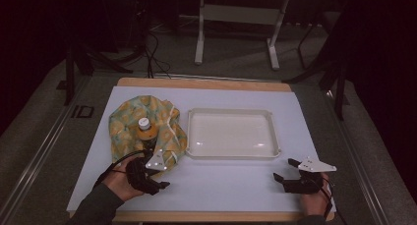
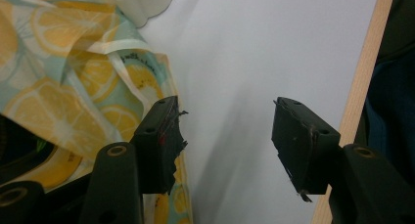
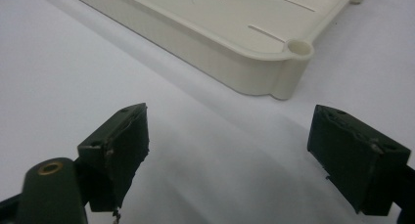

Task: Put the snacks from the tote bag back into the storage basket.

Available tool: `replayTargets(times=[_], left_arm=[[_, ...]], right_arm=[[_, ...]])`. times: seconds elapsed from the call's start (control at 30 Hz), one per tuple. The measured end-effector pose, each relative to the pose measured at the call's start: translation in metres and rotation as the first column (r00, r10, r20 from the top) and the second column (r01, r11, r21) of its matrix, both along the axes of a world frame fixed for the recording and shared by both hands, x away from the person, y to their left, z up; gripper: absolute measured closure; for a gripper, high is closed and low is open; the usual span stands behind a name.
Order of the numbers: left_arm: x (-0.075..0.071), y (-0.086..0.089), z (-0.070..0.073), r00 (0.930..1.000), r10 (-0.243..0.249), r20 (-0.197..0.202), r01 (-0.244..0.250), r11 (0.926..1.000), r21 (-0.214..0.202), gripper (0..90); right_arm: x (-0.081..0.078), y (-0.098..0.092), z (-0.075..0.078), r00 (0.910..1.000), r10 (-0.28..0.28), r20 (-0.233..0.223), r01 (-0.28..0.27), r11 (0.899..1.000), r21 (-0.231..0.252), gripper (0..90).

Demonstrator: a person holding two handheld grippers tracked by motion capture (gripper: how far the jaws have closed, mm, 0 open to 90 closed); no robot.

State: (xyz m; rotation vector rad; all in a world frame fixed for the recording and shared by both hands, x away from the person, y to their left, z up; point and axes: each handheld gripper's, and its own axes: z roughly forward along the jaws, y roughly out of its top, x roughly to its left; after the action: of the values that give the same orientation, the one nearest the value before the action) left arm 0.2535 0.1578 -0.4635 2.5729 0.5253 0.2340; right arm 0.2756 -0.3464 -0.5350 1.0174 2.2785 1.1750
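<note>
Left tongs (image 1: 158, 178) gape, empty, just near of the lemon-print cloth (image 1: 129, 124) wrapping a bottle (image 1: 146, 128). Right tongs (image 1: 287, 170) gape, empty, near the tray's (image 1: 275, 131) near-right corner.

There is small dark print on a pale band of the lemon-patterned cloth (image 2: 73, 82), seen in the left gripper view, but the letters are too small and blurred to read

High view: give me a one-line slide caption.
Open left gripper beside a lemon-print cloth bag holding an orange-capped bottle; open right gripper near an empty cream plastic tray.
</note>
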Motion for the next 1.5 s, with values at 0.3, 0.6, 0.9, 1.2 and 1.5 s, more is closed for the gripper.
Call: replayTargets(times=[0.3, 0.6, 0.9, 1.2, 1.5], left_arm=[[0.003, 0.007, 0.003, 0.9999, 0.017, -0.001, -0.017, 0.9998, 0.004, 44.1], [0.007, 0.009, 0.01, 0.9995, 0.033, -0.001, -0.033, 0.9993, 0.017, 44.1], [0.012, 0.012, 0.014, 0.9992, 0.04, -0.008, -0.04, 0.9987, 0.031, 44.3], [0.015, 0.014, 0.017, 0.9988, 0.047, -0.012, -0.047, 0.998, 0.042, 44.3], [0.019, 0.018, 0.019, 0.9978, 0.065, -0.015, -0.064, 0.9971, 0.04, 44.3]], right_arm=[[0.0, 0.0, 0.0, 1.0, 0.0, 0.002, 0.0, 1.0, 0.004, 15.1], [0.0, 0.0, 0.0, 1.0, -0.001, 0.002, 0.001, 1.0, 0.006, 15.1], [0.0, 0.0, 0.0, 1.0, -0.001, 0.002, 0.001, 1.0, 0.008, 15.1], [0.0, -0.001, 0.0, 1.0, -0.003, 0.001, 0.003, 1.0, 0.011, 15.1], [0.0, -0.001, 0.0, 1.0, -0.002, 0.001, 0.002, 1.0, 0.011, 15.1]])
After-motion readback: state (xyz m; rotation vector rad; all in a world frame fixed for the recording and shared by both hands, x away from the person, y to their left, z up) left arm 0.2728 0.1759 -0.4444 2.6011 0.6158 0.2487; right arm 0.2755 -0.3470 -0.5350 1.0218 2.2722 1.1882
